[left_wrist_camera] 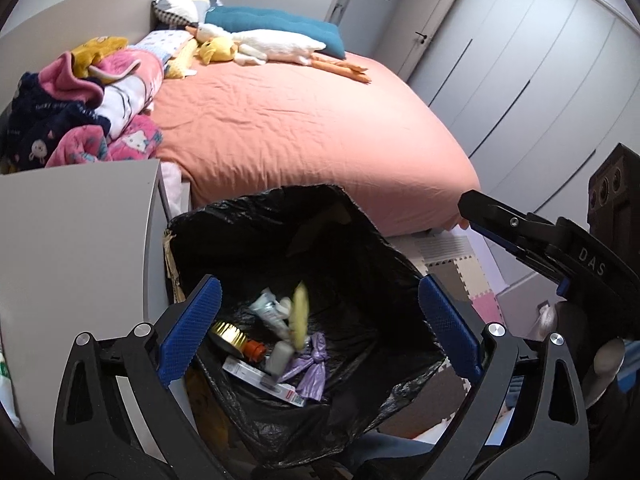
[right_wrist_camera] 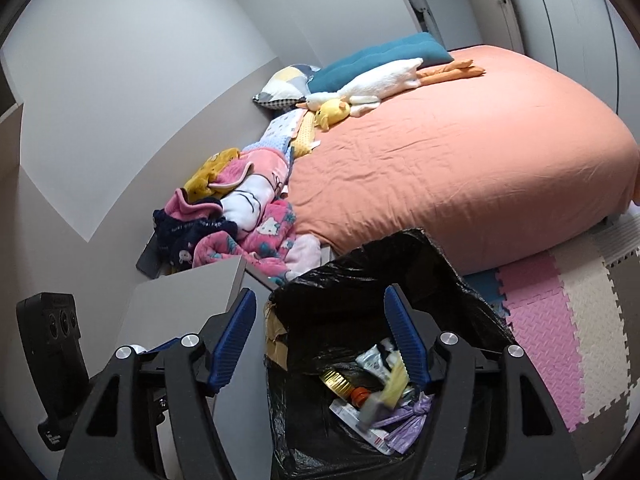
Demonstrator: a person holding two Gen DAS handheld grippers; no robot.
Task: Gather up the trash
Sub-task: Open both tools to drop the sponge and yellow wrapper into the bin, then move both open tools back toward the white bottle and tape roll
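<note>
Bedroom, both tools (left_wrist_camera: 318, 328) (right_wrist_camera: 320, 340) gaping over bin bag (left_wrist_camera: 360, 240)

Left gripper (left_wrist_camera: 320, 328): black angular frame, blue ridged pads, round silver screw heads at the pivots. Right gripper (right_wrist_camera: 320, 344): same build, with white "DAS" lettering on its black body.

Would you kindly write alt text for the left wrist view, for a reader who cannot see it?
The open left hand-held gripper hangs over a black plastic bin bag holding a purple knotted bag, a white carton and a blurred pale yellow item. Behind lies a bed with a salmon sheet; the right hand-held gripper enters at right.
</note>
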